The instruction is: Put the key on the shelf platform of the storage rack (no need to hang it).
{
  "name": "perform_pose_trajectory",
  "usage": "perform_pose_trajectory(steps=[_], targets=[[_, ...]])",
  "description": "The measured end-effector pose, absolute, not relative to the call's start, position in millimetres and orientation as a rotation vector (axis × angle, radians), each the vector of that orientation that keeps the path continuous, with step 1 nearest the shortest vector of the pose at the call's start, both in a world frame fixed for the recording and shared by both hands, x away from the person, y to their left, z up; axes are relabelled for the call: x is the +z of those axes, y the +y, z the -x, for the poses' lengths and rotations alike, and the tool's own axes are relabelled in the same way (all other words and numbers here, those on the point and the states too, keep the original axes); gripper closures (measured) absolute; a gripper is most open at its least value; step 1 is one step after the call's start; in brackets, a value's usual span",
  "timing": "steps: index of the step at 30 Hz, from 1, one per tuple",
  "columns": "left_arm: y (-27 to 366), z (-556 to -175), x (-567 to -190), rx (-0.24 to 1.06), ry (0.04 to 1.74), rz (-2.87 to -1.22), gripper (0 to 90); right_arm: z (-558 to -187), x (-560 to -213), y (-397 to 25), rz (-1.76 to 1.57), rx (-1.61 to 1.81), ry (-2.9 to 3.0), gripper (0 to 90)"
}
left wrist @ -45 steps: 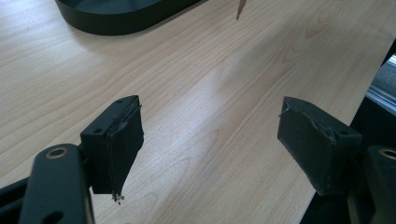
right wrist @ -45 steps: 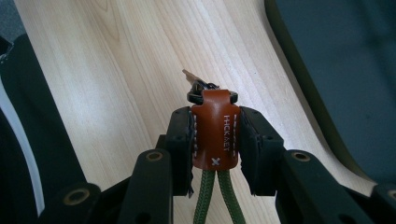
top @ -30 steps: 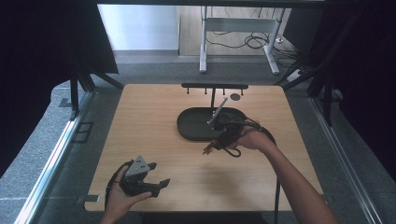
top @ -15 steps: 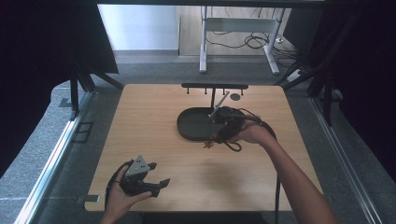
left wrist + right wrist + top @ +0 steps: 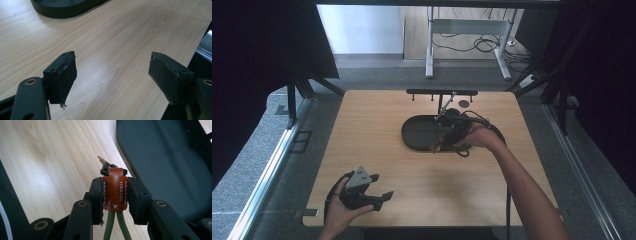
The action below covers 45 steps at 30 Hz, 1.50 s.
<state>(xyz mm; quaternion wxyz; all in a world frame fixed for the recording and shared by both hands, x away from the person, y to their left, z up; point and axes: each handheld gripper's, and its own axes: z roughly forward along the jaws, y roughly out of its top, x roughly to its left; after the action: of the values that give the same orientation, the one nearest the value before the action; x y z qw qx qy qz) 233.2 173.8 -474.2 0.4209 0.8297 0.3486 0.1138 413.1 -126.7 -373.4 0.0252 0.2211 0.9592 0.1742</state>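
While woodgrain shows below, right gripper (image 5: 115, 195) pinches stitched brown leather keychain (image 5: 115, 188).

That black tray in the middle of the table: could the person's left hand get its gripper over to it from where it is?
Probably yes. The left gripper sits open near the table's front edge, and bare wood lies between it and the black tray. Only the right gripper, shut on a leather key fob, crowds the tray's right side.

A metal desk frame (image 5: 464, 37) stands beyond the table (image 5: 377, 125).
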Motion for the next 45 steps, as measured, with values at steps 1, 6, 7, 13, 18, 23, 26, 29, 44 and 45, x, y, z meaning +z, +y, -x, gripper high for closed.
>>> perform_pose_trajectory(steps=[1, 6, 7, 13, 18, 23, 26, 29, 44, 45], targets=[[173.9, -233.2, -474.1, 0.285, 0.873, -2.079, 22.6, -413.1, -373.4, -126.7, -0.684, 0.539, 2.966, 66.9], [174.5, -233.0, -473.7, 0.285, 0.873, -2.076, 22.6, -419.9, -372.0, -126.3, -0.685, 0.544, 2.961, 66.8], [174.7, -233.0, -473.4, 0.286, 0.873, -2.077, 22.6, -420.1, -371.5, -125.5, -0.708, 0.541, 2.961, 66.9], [176.3, -233.0, -472.9, 0.287, 0.873, -2.073, 22.6, -426.6, -372.3, -125.1, -0.713, 0.538, 2.956, 66.9], [177.1, -233.0, -472.5, 0.288, 0.874, -2.07, 22.6, -432.8, -373.5, -125.2, -0.708, 0.534, 2.953, 66.9], [177.4, -233.3, -472.9, 0.286, 0.877, -2.069, 22.6, -437.3, -375.3, -125.2, -0.732, 0.538, 2.948, 66.9], [177.1, -233.5, -473.3, 0.285, 0.877, -2.071, 22.6, -440.6, -377.9, -125.3, -0.736, 0.532, 2.947, 66.9], [177.4, -233.6, -473.2, 0.284, 0.876, -2.07, 22.6, -444.4, -379.3, -125.7, -0.751, 0.542, 2.945, 66.9], [179.2, -234.5, -473.9, 0.281, 0.881, -2.064, 22.6, -462.3, -385.9, -130.1, -0.8, 0.55, 2.921, 66.9], [179.2, -234.6, -473.9, 0.282, 0.88, -2.063, 22.6, -464.5, -385.5, -129.5, -0.812, 0.551, 2.919, 66.9]])
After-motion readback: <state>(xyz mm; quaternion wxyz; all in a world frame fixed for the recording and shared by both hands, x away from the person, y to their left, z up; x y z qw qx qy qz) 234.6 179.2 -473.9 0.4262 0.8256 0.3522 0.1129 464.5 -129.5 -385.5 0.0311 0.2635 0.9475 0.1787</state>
